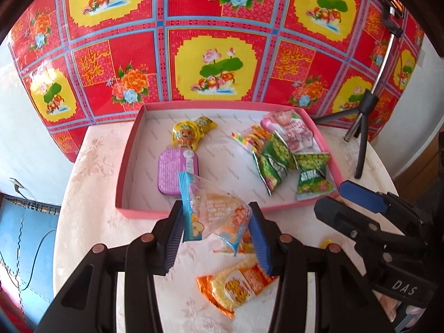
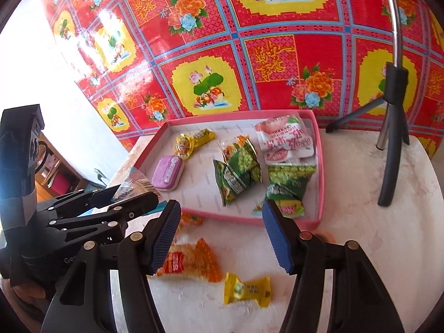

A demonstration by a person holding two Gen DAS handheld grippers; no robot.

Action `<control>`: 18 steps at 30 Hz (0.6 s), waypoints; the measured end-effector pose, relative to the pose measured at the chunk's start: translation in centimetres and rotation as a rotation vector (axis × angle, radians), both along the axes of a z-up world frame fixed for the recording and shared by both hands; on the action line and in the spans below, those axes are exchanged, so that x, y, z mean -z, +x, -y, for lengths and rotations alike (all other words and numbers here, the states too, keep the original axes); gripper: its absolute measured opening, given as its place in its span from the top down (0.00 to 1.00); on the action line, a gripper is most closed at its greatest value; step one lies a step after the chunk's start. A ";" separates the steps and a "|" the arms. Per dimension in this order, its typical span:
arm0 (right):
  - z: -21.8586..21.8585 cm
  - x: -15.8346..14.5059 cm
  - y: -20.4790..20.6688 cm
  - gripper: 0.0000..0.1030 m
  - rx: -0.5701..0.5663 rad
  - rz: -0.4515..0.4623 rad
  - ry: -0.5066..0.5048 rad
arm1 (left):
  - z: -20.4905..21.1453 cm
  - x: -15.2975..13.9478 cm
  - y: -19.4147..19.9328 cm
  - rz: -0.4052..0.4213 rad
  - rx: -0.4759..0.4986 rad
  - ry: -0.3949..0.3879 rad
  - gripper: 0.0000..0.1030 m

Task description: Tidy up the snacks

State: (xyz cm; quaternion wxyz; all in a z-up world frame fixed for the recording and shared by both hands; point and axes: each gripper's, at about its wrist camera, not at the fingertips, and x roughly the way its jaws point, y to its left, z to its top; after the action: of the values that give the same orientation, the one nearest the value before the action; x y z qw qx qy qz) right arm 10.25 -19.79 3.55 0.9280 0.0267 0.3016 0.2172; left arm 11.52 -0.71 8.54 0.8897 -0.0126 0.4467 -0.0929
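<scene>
My left gripper [image 1: 217,222] is shut on a clear and blue snack packet [image 1: 211,208], held above the table just in front of the pink tray [image 1: 144,211]. The tray holds a purple tin [image 1: 177,172], a yellow candy [image 1: 186,136], green pea packets [image 1: 277,161] and a pink packet [image 1: 294,133]. An orange snack packet [image 1: 238,285] lies on the table below. My right gripper [image 2: 220,236] is open and empty above the table, with the orange packet [image 2: 191,263] and a yellow candy [image 2: 247,288] beneath it. The tray's near rim [image 2: 222,216] lies just ahead.
A black tripod [image 2: 391,149] stands on the white table [image 2: 360,236] to the right of the tray. A red and yellow flowered sheet [image 1: 216,63] hangs behind the table. My left gripper shows at the left in the right wrist view [image 2: 133,197].
</scene>
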 end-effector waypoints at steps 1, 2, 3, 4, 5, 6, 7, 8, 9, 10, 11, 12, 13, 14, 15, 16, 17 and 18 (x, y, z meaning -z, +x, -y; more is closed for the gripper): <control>0.1 0.0 -0.1 0.39 0.002 -0.001 -0.002 | 0.0 0.2 -0.2 -0.006 0.003 -0.004 0.54; 0.3 0.2 -0.3 0.39 0.003 -0.004 -0.006 | 0.0 0.4 -0.4 -0.011 0.007 -0.005 0.54; 0.4 0.3 -0.4 0.39 0.005 -0.008 -0.010 | 0.0 0.6 -0.6 -0.019 0.011 -0.005 0.54; 0.6 0.4 -0.6 0.39 0.009 -0.013 -0.017 | 0.0 0.8 -0.8 -0.025 0.015 -0.005 0.54; 0.8 0.6 -0.7 0.39 0.013 -0.016 -0.021 | 0.1 1.1 -1.0 -0.031 0.019 -0.003 0.54; 1.0 0.7 -0.8 0.39 0.017 -0.020 -0.025 | 0.1 1.3 -1.2 -0.035 0.023 -0.002 0.54; 1.3 0.9 -1.1 0.39 0.025 -0.024 -0.032 | 0.1 1.4 -1.3 -0.040 0.027 -0.003 0.53; 1.4 1.0 -1.1 0.39 0.029 -0.026 -0.036 | 0.2 1.5 -1.5 -0.044 0.030 -0.004 0.53; 1.7 1.1 -1.2 0.39 0.036 -0.029 -0.040 | 0.2 1.7 -1.6 -0.047 0.035 -0.004 0.53; 2.0 1.3 -1.3 0.39 0.043 -0.034 -0.043 | 0.2 1.8 -1.8 -0.052 0.040 -0.004 0.53; 2.2 1.4 -1.4 0.39 0.047 -0.037 -0.045 | 0.2 1.9 -1.9 -0.055 0.044 -0.006 0.53; 2.4 1.5 -1.5 0.39 0.052 -0.041 -0.047 | 0.2 1.9 -2.0 -0.057 0.048 -0.010 0.53; 2.7 1.8 -1.7 0.39 0.059 -0.047 -0.050 | 0.2 2.0 -2.1 -0.061 0.050 -0.014 0.53; 2.9 1.9 -1.8 0.39 0.063 -0.050 -0.051 | 0.1 2.1 -2.2 -0.065 0.050 -0.016 0.53; 3.0 2.0 -1.9 0.39 0.066 -0.053 -0.054 | 0.1 2.1 -2.3 -0.067 0.050 -0.018 0.53; 3.1 2.2 -2.0 0.39 0.069 -0.057 -0.056 | 0.0 2.2 -2.3 -0.068 0.048 -0.020 0.53; 3.3 2.3 -2.1 0.39 0.072 -0.060 -0.056 | 0.0 2.3 -2.3 -0.065 0.046 -0.017 0.53; 3.4 2.4 -2.2 0.39 0.073 -0.063 -0.055 | -0.1 2.3 -2.4 -0.066 0.044 -0.020 0.52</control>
State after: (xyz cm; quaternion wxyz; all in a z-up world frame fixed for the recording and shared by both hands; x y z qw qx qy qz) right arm 8.05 -23.21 1.13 0.9258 0.0191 0.3352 0.1738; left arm 9.14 -0.64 6.24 0.8722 -0.0146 0.4748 -0.1166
